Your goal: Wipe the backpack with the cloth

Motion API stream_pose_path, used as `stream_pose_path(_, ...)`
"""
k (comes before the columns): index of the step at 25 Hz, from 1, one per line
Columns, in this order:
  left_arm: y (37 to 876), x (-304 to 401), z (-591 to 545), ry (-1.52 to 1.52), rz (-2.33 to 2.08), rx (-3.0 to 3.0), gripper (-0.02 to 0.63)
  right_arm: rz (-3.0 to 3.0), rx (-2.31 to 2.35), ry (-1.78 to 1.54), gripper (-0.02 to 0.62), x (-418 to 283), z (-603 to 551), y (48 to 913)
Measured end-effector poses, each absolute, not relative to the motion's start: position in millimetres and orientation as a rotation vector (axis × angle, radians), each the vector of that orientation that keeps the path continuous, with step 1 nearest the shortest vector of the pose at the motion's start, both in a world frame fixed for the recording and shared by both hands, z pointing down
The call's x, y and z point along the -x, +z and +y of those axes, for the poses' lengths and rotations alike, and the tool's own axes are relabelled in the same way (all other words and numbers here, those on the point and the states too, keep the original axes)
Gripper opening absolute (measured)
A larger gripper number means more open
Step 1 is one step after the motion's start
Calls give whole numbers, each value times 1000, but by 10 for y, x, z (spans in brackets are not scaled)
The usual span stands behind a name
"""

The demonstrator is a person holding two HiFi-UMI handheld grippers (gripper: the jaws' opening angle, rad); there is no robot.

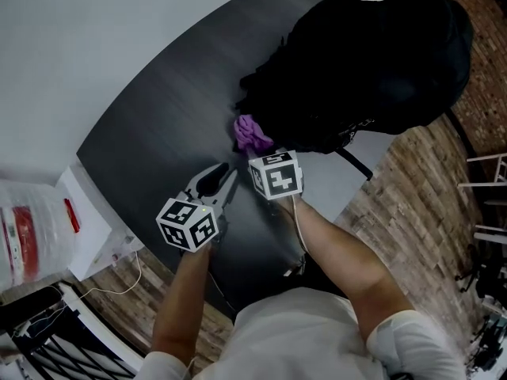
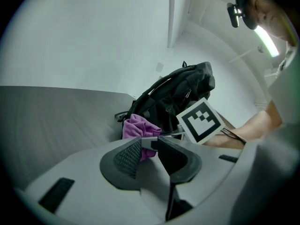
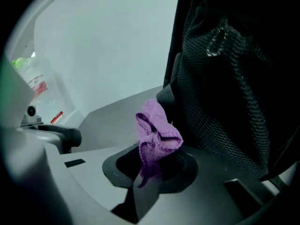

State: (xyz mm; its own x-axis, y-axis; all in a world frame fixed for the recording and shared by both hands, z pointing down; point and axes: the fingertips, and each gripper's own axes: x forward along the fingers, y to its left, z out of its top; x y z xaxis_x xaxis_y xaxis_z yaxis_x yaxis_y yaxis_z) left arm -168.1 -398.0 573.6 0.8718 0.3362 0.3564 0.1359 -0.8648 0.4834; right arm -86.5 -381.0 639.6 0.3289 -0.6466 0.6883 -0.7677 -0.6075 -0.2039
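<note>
- Left gripper (image 1: 218, 176) – jaws apart, nothing between them. It hung low over the dark table (image 1: 158, 125), just left of the right gripper and pointing the same way. Forearm reached straight fwd from the body. It was the farther of the two from the bag.
- Cloth (image 1: 252, 133) – purple and bunched, pinched at its lower edge, with the rest standing up past the jaw tips. It was touching or all but touching the backpack's near lower edge; which of the two, I couldn't tell.
- Right gripper (image 1: 260, 153) – clenched on the cloth. Forearm stretched fwd and a bit left, with the marker cube on top.
- Backpack (image 1: 380, 62) – black, on the table's far right end. It lay ahead and to the right of the cloth, its bulk running away up-right in the head view.
- Judgement: the right hand was nearer, so the wipe would prob. go fwd and rightward along the bag's length – the left was free to steady it.
</note>
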Motion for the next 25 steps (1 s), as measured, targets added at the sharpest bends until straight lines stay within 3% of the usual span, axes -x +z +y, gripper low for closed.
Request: stream_pose_path(25,5743,1456,-3618,617,446,-2571,89,-1042,-2684,1270,78,631,-3189,6524)
